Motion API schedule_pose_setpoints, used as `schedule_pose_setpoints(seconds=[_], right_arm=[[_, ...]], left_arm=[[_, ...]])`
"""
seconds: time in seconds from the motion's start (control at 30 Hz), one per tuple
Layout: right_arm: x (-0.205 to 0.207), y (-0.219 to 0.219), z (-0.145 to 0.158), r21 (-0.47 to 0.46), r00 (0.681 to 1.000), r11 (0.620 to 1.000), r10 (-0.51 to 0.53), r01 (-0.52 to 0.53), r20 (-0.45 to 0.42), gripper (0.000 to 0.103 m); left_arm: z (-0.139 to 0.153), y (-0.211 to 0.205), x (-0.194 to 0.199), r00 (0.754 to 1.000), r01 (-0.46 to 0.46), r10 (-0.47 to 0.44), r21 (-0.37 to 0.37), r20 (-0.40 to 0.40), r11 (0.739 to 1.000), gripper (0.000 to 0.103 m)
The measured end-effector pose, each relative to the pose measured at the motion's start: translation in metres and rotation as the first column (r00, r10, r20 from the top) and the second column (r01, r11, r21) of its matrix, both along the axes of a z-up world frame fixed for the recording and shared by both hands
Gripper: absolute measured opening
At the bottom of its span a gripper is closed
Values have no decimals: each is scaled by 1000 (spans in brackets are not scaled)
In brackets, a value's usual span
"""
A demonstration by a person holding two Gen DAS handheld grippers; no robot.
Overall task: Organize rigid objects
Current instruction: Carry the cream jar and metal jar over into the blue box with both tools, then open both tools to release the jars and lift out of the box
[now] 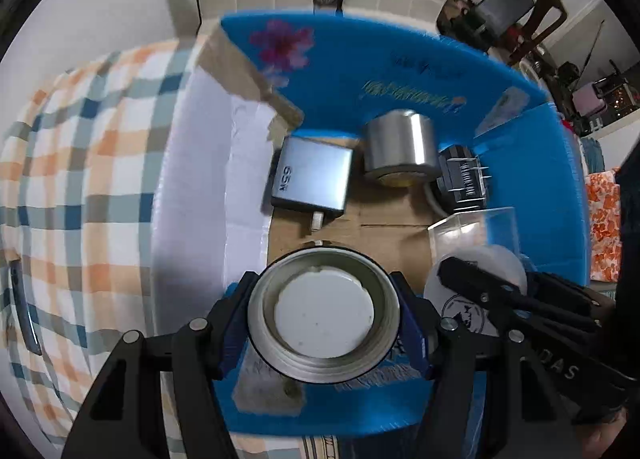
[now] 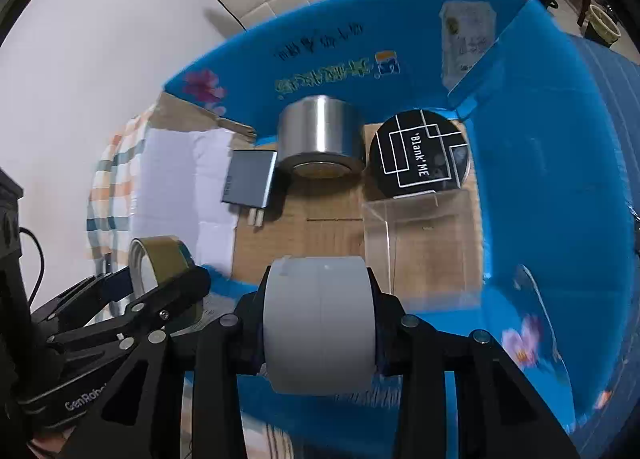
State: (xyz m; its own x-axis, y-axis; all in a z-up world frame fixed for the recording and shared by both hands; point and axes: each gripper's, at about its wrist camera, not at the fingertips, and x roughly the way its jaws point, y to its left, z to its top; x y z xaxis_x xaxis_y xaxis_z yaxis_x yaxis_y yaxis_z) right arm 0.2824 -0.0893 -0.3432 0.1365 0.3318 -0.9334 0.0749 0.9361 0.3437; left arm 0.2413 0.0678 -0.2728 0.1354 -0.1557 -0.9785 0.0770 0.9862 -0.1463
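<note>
My left jaws are clamped across the rim of a round tin (image 1: 324,311), its open mouth facing my camera with a pale disc inside, and my right jaws are clamped on the flat ends of a white roll (image 2: 320,323), held crosswise. Both loads hang just over the near wall of the blue box (image 2: 540,199), which is where I judge they belong. From my right camera the left gripper (image 2: 160,283) is close beside me at the box's near-left corner, so I should lower one at a time to keep the arms from knocking. At the far wall of the box, the grey charger (image 1: 310,175), the steel can (image 1: 400,143) and the black round case (image 2: 420,155) stand in a row, and a clear stand (image 2: 416,219) sits just in front of the case. The bare cardboard floor nearer me than the charger and can looks like the best room; I should set each piece down flat before I let go, since the roll could trundle off.
</note>
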Motion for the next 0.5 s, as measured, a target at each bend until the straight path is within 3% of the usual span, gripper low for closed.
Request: schedule_pose_setpoints(seconds=[0.1, 0.37, 0.43, 0.5], right_arm=[[9, 3, -10, 10, 1000, 1000, 12, -12, -4, 42], [19, 8, -13, -76, 997, 995, 53, -57, -53, 47], [18, 5, -11, -70, 996, 995, 60, -64, -59, 55], [16, 2, -6, -121, 997, 990, 65, -69, -37, 70]], left_arm=[[-12, 5, 7, 999, -6, 6, -19, -42, 1000, 62], [-24, -3, 10, 992, 28, -26, 14, -125, 1000, 63], [-22, -1, 7, 994, 12, -10, 22, -112, 1000, 69], [-20, 2, 5, 995, -7, 12, 48, -103, 999, 90]])
